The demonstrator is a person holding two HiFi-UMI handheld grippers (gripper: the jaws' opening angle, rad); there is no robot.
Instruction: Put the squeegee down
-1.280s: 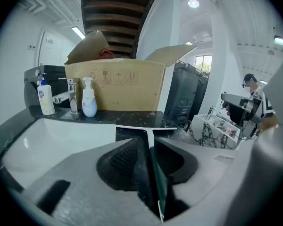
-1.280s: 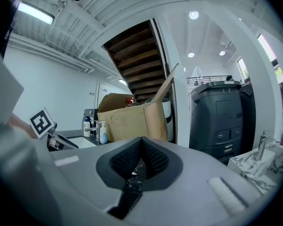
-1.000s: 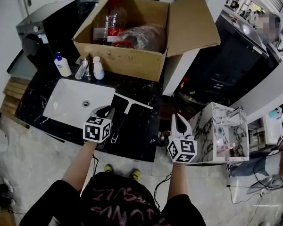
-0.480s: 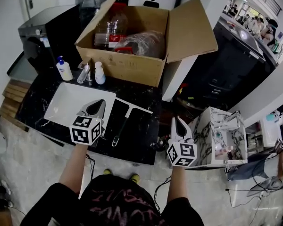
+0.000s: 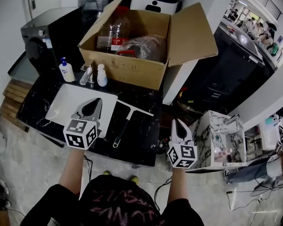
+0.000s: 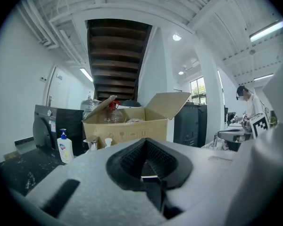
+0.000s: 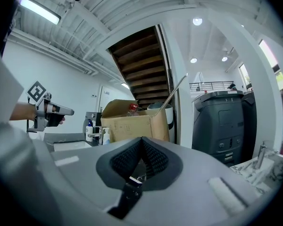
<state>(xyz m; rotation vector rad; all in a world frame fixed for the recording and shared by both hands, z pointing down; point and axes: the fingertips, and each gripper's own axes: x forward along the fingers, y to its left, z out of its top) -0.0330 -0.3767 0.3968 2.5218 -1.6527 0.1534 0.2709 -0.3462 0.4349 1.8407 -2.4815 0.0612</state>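
The squeegee lies flat on the black marble counter, its white blade toward the cardboard box and its dark handle pointing at the counter's front edge. My left gripper hangs above the sink's right edge, to the left of the squeegee and apart from it, shut with nothing between its fingers. My right gripper hovers past the counter's right end, shut and holding nothing. Both gripper views look level across the room at the box; the squeegee does not show in them.
A white sink basin is set in the counter at the left. Behind it stand a soap dispenser, a tap and a small white bottle. An open cardboard box with bottles fills the back. A marble-patterned open box sits at the right.
My left gripper let go of the squeegee handle, shut its jaws, and rose up and to the left over the sink. The squeegee stays on the counter. My right gripper barely moved.
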